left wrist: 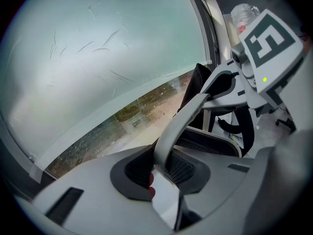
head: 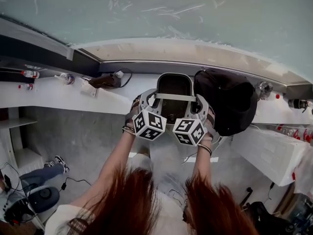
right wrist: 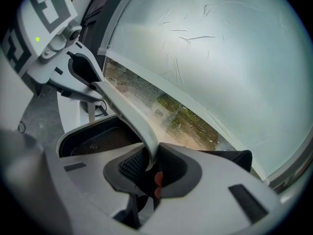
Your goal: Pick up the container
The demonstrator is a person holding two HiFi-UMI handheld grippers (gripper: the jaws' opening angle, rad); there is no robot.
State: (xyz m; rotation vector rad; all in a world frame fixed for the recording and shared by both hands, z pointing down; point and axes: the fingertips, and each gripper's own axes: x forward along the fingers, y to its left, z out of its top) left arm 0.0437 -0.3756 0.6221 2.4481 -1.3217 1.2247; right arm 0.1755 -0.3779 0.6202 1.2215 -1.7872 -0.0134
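Both grippers were clamped on the container's handle (head: 175, 97), a pale band arching across the top of the container (head: 173, 84). In the head view the container, a dark mesh tub with a white rim, sat at the centre of the frame, at 12 o'clock from the person's hands, over the white counter (head: 58, 94) below the window (head: 161, 9). Whether it rested on the counter or hung clear could not be told.

The left gripper (head: 152, 98) held the handle's 9 o'clock end, the right gripper (head: 197, 101) its 3 o'clock end, their marker cubes side by side just below.

In the left gripper view, the left gripper (left wrist: 161, 166) had its jaws drawn in narrow onto the handle (left wrist: 171, 131), which rose toward 1 o'clock to the right gripper (left wrist: 222, 82); the container's mesh (left wrist: 205, 143) lay beneath at 3 o'clock.

In the right gripper view, the right gripper (right wrist: 149, 166) pinched the handle (right wrist: 132, 121) in the same way, the band running to 10 o'clock, up to the left gripper (right wrist: 83, 75), with the container (right wrist: 93, 136) at 9 o'clock.

A black bag (head: 227, 102) stood just beside the container at 3 o'clock. A small bottle (head: 30, 74) lay on the counter far off at 9 o'clock.
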